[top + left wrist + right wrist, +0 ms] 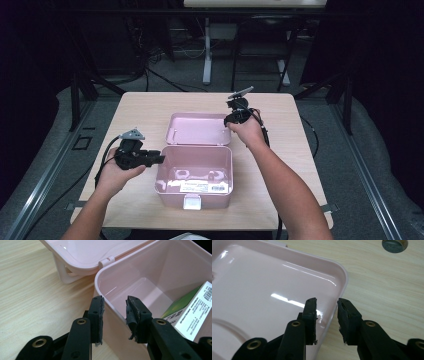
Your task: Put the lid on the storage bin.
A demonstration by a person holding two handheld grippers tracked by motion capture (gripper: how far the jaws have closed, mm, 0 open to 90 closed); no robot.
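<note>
A pink plastic storage box (195, 172) stands open on the light wooden table (145, 107), its lid (199, 128) folded flat behind it on the hinge.

The left gripper (115, 308) sits at the box's left wall. Its jaws are spread and straddle the rim: one jaw is outside the wall, the other inside, over the hollow. A gap shows on both sides of the rim, so the pads do not seem to press on it, though the lower contact is hard to see. Beyond the inner jaw, a white and green carton (192, 310) with a barcode lies in the box.

The right gripper (326, 305) is at the lid's right edge, near a rounded corner. Its jaws are spread too, one above the glossy inner face of the lid, the other over the bare table just outside the rim, with the rim between them and not pinched. A round grey cable port (395, 244) sits in the tabletop well beyond the outer jaw.

In the high view, the left gripper (135, 155) lies level beside the box and the right gripper (239, 114) points down at the lid.
</note>
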